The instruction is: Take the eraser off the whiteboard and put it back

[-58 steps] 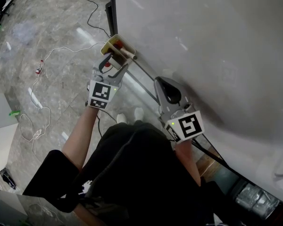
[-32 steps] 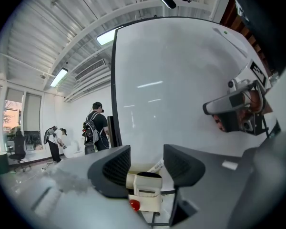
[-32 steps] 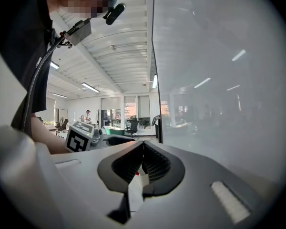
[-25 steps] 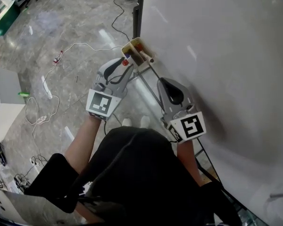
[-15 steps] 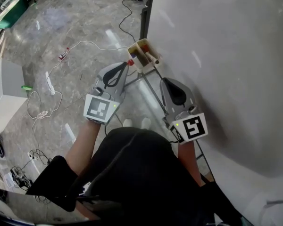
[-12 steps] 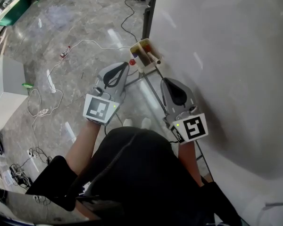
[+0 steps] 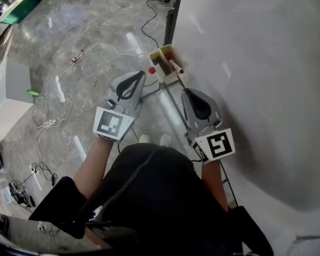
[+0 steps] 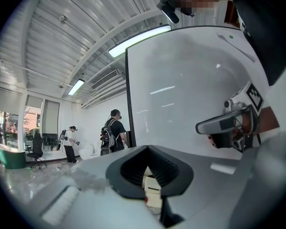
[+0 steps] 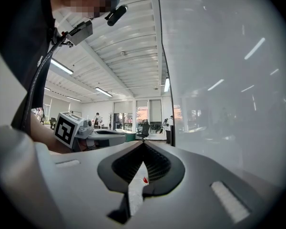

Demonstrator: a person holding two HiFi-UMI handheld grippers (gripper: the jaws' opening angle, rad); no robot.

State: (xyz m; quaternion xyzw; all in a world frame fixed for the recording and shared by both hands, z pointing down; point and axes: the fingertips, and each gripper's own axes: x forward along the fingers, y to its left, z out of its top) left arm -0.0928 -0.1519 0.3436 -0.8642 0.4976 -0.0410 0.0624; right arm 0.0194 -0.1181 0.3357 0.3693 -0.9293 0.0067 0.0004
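The eraser [image 7: 167,63], a pale yellow block with dark and red parts, sits on the rail at the whiteboard's [image 7: 256,63] lower left corner. In the left gripper view it shows as a cream block [image 8: 151,187] past the jaws. My left gripper [image 7: 142,74] hovers a short way in front of it, not touching, with its jaws shut and empty. My right gripper [image 7: 185,91] is held beside the board further along the rail. Its jaws also meet at the tips, with nothing between them. Each gripper view shows the other gripper alongside.
White cables [image 7: 58,89] trail over the grey stone floor. A white cabinet [image 7: 10,105] stands at the left. The board's metal stand bars [image 7: 165,97] run below the rail. Several people [image 8: 112,132] stand far off in the hall.
My left gripper has let go of the eraser, drawn back from it and closed its jaws. The right gripper has kept still.
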